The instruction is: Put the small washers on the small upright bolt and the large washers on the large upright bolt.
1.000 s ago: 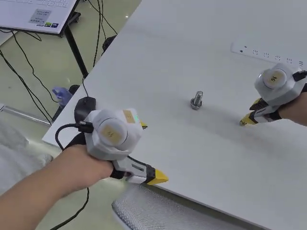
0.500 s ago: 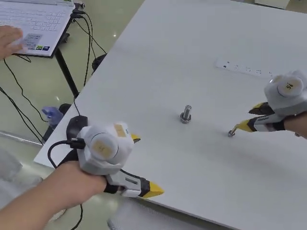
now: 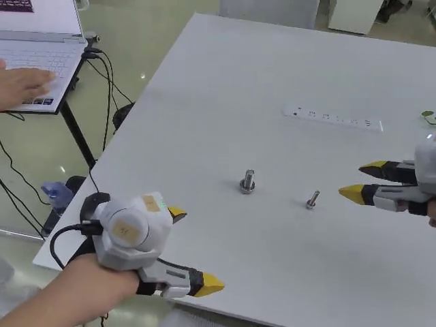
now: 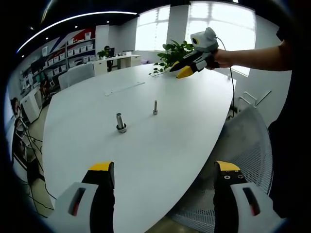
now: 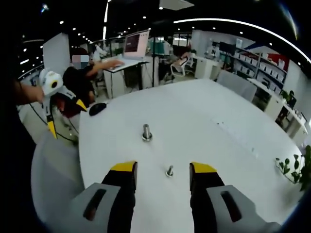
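Small bolt (image 3: pixel 313 199) and large bolt (image 3: pixel 247 182) stand upright on the table (image 3: pixel 272 82); left claw (image 4: pixel 164 166) and right claw (image 3: pixel 361 180) both gape apart.

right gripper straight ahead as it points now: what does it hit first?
Probably the small bolt, upright just ahead, framed by the open jaws of the right gripper; height unclear, it might pass above.
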